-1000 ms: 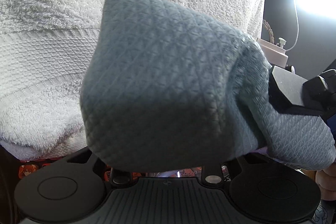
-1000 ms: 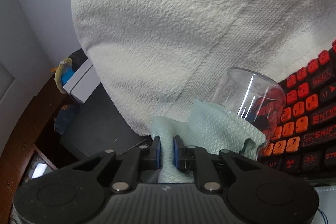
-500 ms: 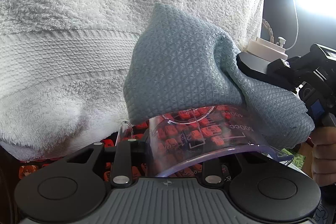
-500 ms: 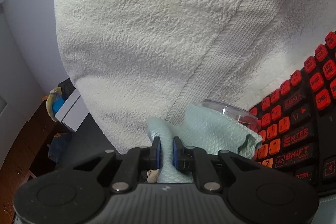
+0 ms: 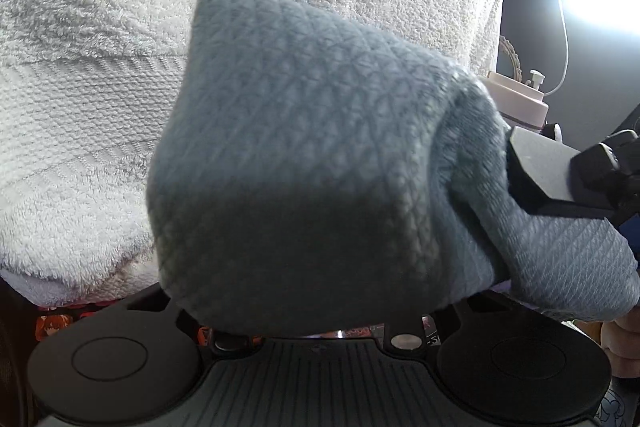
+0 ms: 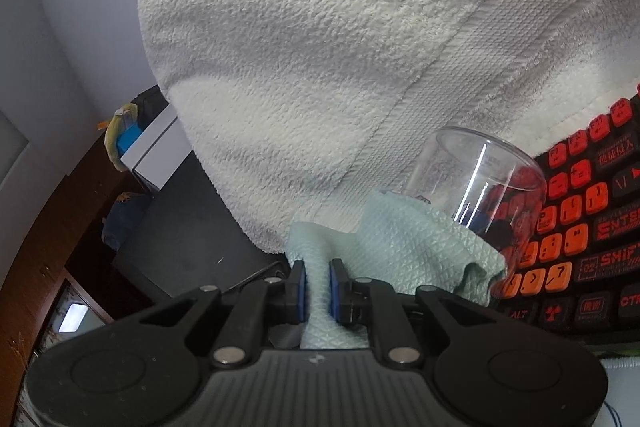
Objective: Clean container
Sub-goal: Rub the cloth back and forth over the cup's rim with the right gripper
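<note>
Behind a white towel [image 6: 320, 47] and red-keyed keyboard [image 6: 580, 211], right gripper [image 6: 317, 285] fingers clamped on teal cloth [image 6: 400, 247] against clear container [image 6: 472, 187]; left gripper fingers hidden, grip unclear.

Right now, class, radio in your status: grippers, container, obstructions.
Right hand-held gripper shut on green cloth. Cloth wraps clear beaker. Left hand-held gripper's fingers hidden behind cloth. White towel close behind.

Pale green waffle-weave cloth [image 6: 404, 243]; white terry towel [image 6: 320, 47]; red-orange keyboard keys [image 6: 576, 211].
</note>
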`<state>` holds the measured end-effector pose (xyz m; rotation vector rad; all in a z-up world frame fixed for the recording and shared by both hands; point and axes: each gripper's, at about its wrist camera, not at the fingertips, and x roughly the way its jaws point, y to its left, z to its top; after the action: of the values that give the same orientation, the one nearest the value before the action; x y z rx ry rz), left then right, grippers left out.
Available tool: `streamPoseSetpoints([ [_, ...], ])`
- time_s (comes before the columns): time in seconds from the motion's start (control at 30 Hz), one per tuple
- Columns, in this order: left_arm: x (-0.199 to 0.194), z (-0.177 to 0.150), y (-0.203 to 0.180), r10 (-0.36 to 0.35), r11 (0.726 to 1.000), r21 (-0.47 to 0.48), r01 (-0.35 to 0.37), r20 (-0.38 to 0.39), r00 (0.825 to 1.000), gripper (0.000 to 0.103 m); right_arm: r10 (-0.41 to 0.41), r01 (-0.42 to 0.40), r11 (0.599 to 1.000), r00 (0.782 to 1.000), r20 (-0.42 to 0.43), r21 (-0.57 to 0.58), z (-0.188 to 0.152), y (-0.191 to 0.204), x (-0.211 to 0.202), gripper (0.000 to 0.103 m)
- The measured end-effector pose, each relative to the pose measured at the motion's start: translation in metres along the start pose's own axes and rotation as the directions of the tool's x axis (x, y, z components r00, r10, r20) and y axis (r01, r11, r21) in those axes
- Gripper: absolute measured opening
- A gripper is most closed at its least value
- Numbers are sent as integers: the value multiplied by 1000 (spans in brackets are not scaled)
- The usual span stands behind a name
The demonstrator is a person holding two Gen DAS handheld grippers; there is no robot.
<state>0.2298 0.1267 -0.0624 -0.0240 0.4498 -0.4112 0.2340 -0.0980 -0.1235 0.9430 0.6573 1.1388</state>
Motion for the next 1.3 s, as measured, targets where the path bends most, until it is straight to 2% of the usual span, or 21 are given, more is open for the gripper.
streamPoseSetpoints([
  [0.17, 0, 0, -1, 0, 1000, 1, 0, 0, 1000, 28, -24, 24, 1000, 999, 41, 0, 4, -2, -7, 9],
  [0.5, 1, 2, -1, -1, 1000, 3, 1, -1, 1000, 29, -41, 26, 993, 989, 139, 113, 15, -22, -21, 10],
  [0.6, 1, 2, -2, -1, 1000, 2, 1, -1, 1000, 29, -35, 21, 993, 991, 125, 114, 14, -21, -18, 10],
  [0.83, -1, 2, -1, 0, 1000, 3, 0, -1, 1000, 29, 15, -16, 997, 1000, 18, 73, 2, -10, -1, 9],
  [0.97, -1, 2, -2, 1, 1000, 6, -1, -2, 1000, 29, 10, -10, 999, 1000, 4, 50, 4, -7, -1, 9],
  [1.13, 0, 3, -4, 1, 1000, 8, -1, -2, 1000, 29, -35, 32, 999, 996, 84, 33, 10, -8, -12, 9],
  [1.3, 0, 3, -4, 1, 1000, 10, -1, -2, 1000, 30, -64, 49, 995, 981, 181, 88, 16, -21, -26, 9],
])
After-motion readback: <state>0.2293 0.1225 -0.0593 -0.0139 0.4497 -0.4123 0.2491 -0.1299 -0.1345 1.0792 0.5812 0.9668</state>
